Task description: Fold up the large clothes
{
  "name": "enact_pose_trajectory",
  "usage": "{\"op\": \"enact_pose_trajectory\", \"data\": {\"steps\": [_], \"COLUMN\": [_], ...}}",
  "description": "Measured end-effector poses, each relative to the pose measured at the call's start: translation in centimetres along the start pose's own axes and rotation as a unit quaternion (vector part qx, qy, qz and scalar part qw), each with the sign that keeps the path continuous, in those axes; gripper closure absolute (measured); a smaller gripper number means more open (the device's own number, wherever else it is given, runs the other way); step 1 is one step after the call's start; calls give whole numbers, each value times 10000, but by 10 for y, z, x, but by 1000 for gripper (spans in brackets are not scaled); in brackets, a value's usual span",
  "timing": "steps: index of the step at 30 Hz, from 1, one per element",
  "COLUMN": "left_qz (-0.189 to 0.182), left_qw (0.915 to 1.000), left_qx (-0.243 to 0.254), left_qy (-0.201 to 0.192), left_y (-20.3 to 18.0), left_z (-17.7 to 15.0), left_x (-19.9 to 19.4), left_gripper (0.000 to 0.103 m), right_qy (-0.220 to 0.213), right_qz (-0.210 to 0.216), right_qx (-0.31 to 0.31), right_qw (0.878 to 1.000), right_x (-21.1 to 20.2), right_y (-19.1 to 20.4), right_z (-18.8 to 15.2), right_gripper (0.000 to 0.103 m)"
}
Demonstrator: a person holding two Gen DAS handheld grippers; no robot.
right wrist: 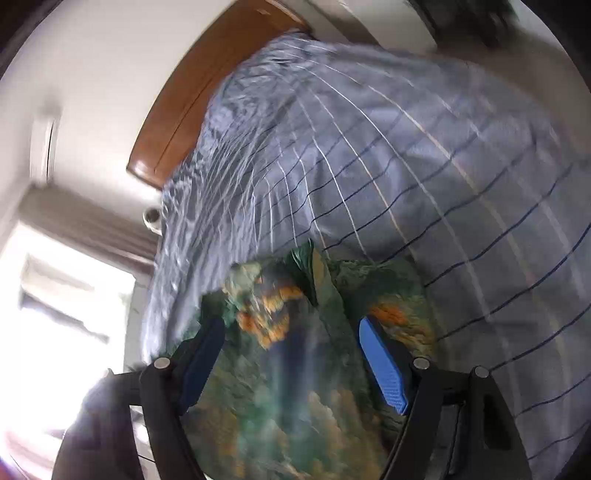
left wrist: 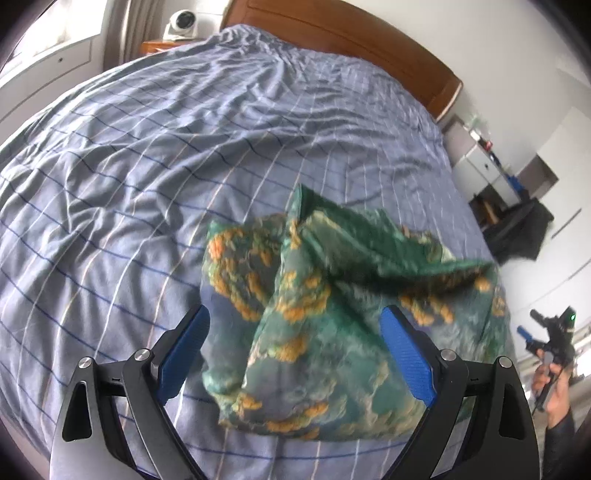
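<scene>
Blue pads of left gripper nearest lens, spread wide, nothing pinched between them. Just ahead of tips, slightly R of centre: green-orange garment, crumpled in a heap on the striped bedsheet. Cloth blurred, so can't tell if settled or mid-drop. Bunched ridge of heap trends from near L up toward far R; no clean hem or corner readable.

Right gripper in its own view: jaws apart too, garment filling the gap and running under the fingers, but pads not closed on it. View heavily blurred, contact w/ cloth unclear.

From left cam, right gripper seen held up off to far R, beyond bed edge, well apart from heap.

Farther out: wooden headboard, white fan on nightstand at far L, cabinets far R.

Judgement: fold barely begun, garment needs spreading flat first. Left claw looks nearer per left cam; prob. should find an edge along the ridge, w/ right taking the far-R end.
</scene>
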State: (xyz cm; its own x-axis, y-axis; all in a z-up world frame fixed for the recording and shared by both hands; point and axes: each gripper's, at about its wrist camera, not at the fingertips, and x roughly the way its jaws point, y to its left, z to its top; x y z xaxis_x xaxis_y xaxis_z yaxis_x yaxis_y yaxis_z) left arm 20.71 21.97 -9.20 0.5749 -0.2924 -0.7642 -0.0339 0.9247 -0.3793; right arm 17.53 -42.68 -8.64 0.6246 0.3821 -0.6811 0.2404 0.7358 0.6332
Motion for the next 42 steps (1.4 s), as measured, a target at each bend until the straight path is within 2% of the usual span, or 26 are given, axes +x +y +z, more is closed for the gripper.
{"op": "enact_pose_trajectory", "data": {"steps": [9,20,23,27,31,34,36,37,39,40,41,42], "left_qz": [45,-32,-197,-455,-367,-253,-176,-195,-193,-70,309,325], "left_qw": [9985,9927,9913,9868,9861,9871,9898,9908,9923,9922,9917,9928], "left_qx": [514,1186,1290,1501,1578,1550,1358,1268,1090,1080,1044,915], "left_qy": [176,232,192,415,373,315,385,423,555,621,682,699], "left_y": [-13,-16,-16,-28,-43,-51,-52,-50,-48,-48,-46,-42], "left_z": [-20,-34,-31,-23,-9,8,21,24,30,30,31,32], "left_x": [1,-7,-8,12,34,53,69,73,85,89,94,95], "left_gripper": [9,9,9,8,8,8,8,11,33,73,100,101], "right_qy": [-4,68,-19,-1,351,205,238,271,422,471,517,547], "right_qz": [-413,-799,-958,-888,-912,-1235,-1422,-1503,-1553,-1573,-1589,-1610], "right_qx": [-1361,-2507,-2580,-2334,-2367,-2489,-2581,-2603,-2589,-2558,-2496,-2450], "right_qw": [9898,9647,9614,9683,9667,9604,9553,9534,9524,9527,9538,9545], "right_x": [-12,-17,-22,-23,1,16,33,42,62,69,75,78], "right_y": [29,59,60,54,57,64,68,69,69,68,67,66], "right_z": [-43,-78,-77,-68,-64,-56,-46,-41,-32,-30,-28,-27], "right_gripper": [26,26,26,26,26,26,26,26,26,26,27,44]}}
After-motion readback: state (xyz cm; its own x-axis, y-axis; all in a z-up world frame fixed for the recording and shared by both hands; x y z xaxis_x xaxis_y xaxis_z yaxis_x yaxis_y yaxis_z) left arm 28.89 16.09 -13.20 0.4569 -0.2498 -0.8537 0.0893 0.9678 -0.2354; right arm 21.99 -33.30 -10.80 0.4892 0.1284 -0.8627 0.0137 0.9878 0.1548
